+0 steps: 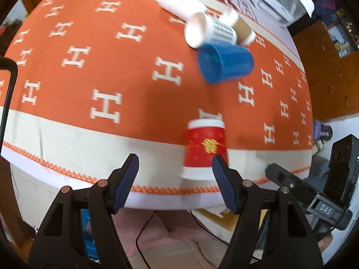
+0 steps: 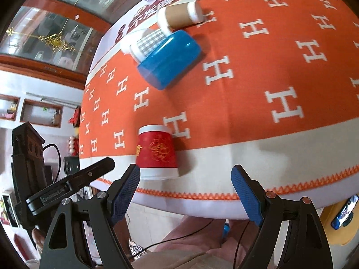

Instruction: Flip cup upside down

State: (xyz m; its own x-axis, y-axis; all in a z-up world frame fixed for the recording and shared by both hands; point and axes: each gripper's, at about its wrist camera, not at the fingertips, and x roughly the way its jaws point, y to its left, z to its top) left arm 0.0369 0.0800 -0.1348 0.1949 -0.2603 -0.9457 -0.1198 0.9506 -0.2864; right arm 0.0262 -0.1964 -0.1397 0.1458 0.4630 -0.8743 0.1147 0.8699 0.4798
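Both grippers are held low at the near edge of the table, pointing across it from just off the edge.

The left gripper (image 1: pixel 175 165) is wide open. Nothing is between its blue pads (image 1: pixel 129 179). Its right pad sits in front of the bottom corner of the red cup (image 1: pixel 205 150), but you cannot tell if it touches it.

The right gripper (image 2: pixel 186 179) is wide open too and holds nothing. The red cup (image 2: pixel 157 153) stands near its left pad (image 2: pixel 124 192). They look close, but you cannot tell if they touch.

The red cup is upside down. Its wide mouth is down on the cloth and its small white bottom is on top. It has gold marks on its side. It stands near the front edge of the table, where the orange part of the tablecloth (image 1: pixel 89 71) meets the pale border.

Farther back, a blue cup (image 1: pixel 224 63) lies on its side. Just behind it lies a white cup (image 1: pixel 208 32) with a bumpy grey band, also on its side. A brown cup (image 2: pixel 179 15) with white ends lies beside them. These three are bunched close together, well apart from the red cup.
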